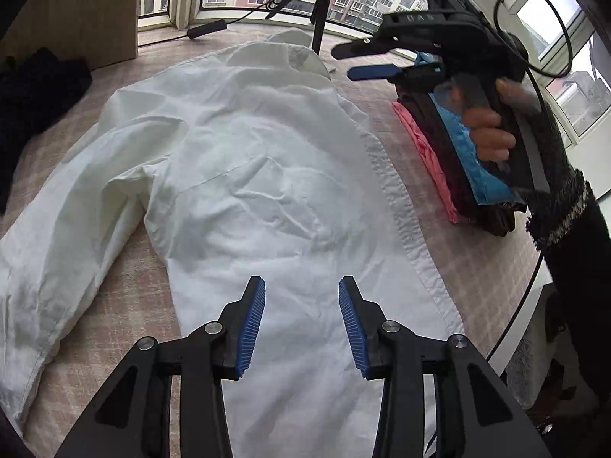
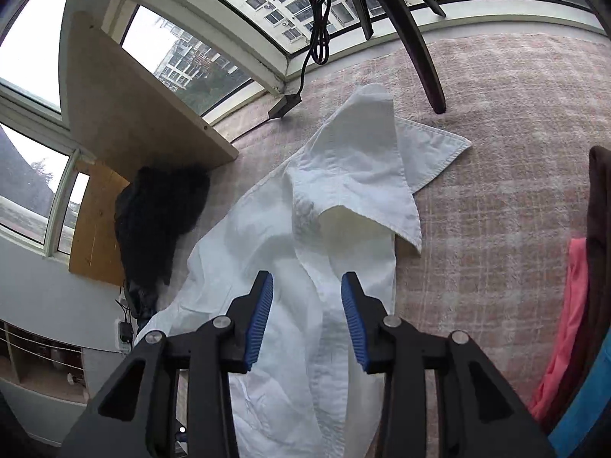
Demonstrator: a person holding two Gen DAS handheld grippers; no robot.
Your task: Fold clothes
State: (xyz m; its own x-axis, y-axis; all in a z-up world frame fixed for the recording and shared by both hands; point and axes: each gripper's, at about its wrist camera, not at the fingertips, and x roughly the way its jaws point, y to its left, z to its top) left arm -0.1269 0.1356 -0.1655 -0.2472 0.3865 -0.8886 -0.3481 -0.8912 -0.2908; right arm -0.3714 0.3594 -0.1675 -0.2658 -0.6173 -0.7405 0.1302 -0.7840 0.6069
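Note:
A white shirt (image 1: pixel 248 171) lies spread on a pink plaid blanket (image 1: pixel 126 297), one sleeve trailing to the left and the button placket along its right edge. My left gripper (image 1: pixel 301 286) hovers open over the shirt's lower body, with nothing between its blue pads. The right gripper (image 1: pixel 343 62), held by a hand in a dark knit sleeve, hangs above the collar end. In the right wrist view the right gripper (image 2: pixel 307 282) stands open just above the placket, below the raised collar (image 2: pixel 362 175). Its pads do not press the cloth.
A folded stack of pink, dark and blue clothes (image 1: pixel 439 160) sits right of the shirt, also seen as a stack (image 2: pixel 573 324). A dark garment heap (image 2: pixel 160 210) lies left by a wooden board (image 2: pixel 133 95). Tripod legs (image 2: pixel 420 49) and a power adapter (image 2: pixel 284 105) stand near the window.

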